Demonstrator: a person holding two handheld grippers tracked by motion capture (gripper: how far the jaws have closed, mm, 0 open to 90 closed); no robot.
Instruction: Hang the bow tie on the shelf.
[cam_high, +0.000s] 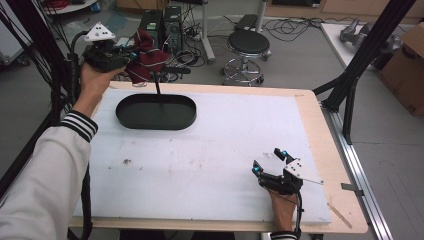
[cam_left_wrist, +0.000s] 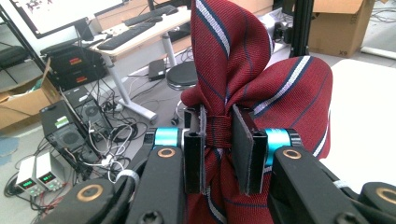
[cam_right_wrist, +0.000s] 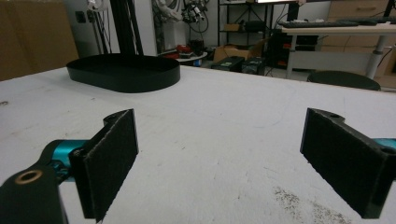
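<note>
A left gripper (cam_left_wrist: 218, 154) clamps a ribbed, striped maroon necktie (cam_left_wrist: 243, 70) at eleven o'clock beyond a smooth oval black tray (cam_high: 156, 112); right gripper (cam_high: 270, 161) gapes empty.

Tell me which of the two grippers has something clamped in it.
The left gripper, raised beyond the far left corner of the table: its fingers pinch a dark red striped tie. The right gripper rests open and empty near the front edge.

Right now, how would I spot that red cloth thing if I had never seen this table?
Start at the white-topped table and find the black oval tray near its far left edge. Just above and behind the tray, the left tool holds up a bunched necktie, pinched between its pads. It is the only fabric there: dark red with thin white and navy stripes.
</note>
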